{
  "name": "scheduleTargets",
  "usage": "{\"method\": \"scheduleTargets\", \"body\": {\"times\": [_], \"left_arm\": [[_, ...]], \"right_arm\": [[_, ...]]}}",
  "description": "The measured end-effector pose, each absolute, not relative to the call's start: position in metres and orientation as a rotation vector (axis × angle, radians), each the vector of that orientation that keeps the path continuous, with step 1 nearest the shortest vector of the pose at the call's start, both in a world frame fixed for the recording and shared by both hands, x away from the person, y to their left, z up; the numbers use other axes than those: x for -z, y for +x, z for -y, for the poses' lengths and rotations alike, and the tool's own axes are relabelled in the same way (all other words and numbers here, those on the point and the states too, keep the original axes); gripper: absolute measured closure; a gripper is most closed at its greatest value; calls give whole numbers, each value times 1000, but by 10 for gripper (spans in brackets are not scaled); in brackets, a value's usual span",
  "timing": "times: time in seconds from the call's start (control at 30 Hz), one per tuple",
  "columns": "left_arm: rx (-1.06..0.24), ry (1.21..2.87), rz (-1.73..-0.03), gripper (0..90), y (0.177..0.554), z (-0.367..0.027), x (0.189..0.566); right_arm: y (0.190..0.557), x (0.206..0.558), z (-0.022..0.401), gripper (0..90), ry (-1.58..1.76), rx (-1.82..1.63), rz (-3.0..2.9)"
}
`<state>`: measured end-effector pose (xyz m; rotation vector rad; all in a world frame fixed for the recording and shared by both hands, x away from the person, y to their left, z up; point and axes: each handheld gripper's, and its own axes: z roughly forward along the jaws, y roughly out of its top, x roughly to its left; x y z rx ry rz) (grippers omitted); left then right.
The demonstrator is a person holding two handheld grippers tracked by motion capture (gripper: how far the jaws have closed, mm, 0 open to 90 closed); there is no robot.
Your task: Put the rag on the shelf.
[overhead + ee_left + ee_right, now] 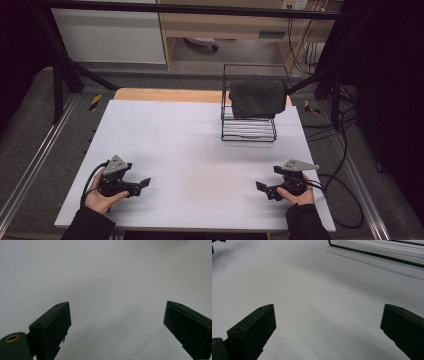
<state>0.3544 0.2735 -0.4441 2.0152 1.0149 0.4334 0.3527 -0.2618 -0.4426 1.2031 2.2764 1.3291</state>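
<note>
A black wire rack (248, 127) stands at the back right of the white table (195, 150), with a dark grey cloth (257, 98) draped over its top rail. My left gripper (143, 184) rests near the front left, held in a hand, jaws pointing right. Its jaws are open over bare table (117, 315) in the left gripper view. My right gripper (261, 188) sits near the front right, jaws pointing left and open. In the right gripper view its jaws stand wide apart with nothing between them (328, 325), and the rack's base wire (377, 255) crosses the top right.
A wooden strip (165, 94) edges the table's far side. Cables (345, 195) trail off the right edge onto the grey floor. A dark frame bar (200, 9) runs overhead at the back, and metal rails flank the table.
</note>
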Motion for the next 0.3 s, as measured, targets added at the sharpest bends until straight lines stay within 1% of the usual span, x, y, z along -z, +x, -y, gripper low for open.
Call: {"method": "scheduleTargets", "body": {"times": [0.3], "left_arm": [[-430, 2030, -1020, 74, 355, -276, 450]], "right_arm": [[355, 448, 263, 8, 1207, -1293, -2292]]}}
